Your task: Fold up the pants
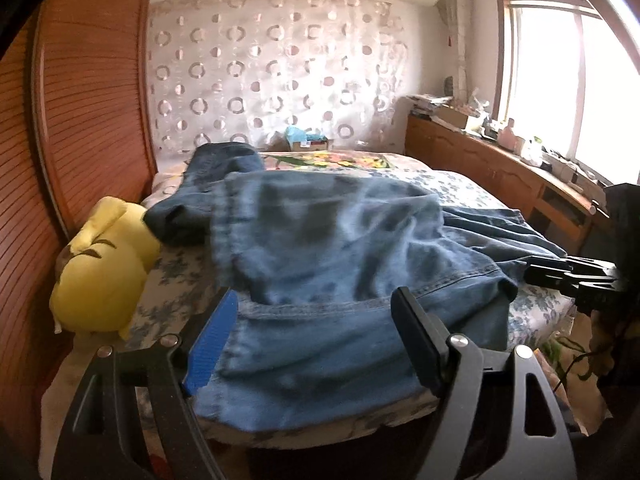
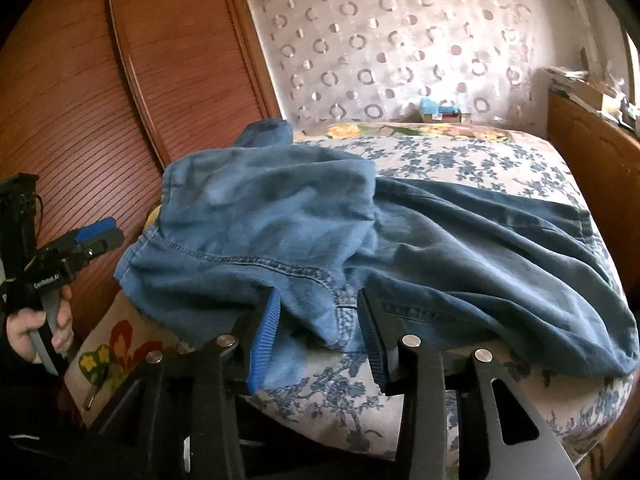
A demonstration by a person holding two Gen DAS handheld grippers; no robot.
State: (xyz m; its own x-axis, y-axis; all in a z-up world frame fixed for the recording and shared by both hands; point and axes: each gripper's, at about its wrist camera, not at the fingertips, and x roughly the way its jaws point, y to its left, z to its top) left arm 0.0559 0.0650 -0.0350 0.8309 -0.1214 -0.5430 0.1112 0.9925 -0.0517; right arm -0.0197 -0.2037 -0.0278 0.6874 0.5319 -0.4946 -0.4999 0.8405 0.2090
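Note:
Blue denim pants (image 1: 340, 264) lie rumpled across the near end of the bed, one part folded over another; they also show in the right wrist view (image 2: 360, 236). My left gripper (image 1: 316, 336) is open, its fingers on either side of the pants' near hem edge, not closed on it. My right gripper (image 2: 320, 332) is open, its fingers astride a seamed fold of the pants at the bed's near edge. The left gripper shows at the left of the right wrist view (image 2: 96, 236); the right gripper shows at the right of the left wrist view (image 1: 560, 272).
The bed (image 2: 460, 160) has a blue floral sheet. A yellow plush toy (image 1: 104, 272) lies at its left side by the wooden sliding wardrobe (image 1: 72, 140). A wooden cabinet (image 1: 500, 168) with clutter runs under the window on the right. A small box (image 1: 308, 142) sits at the headboard.

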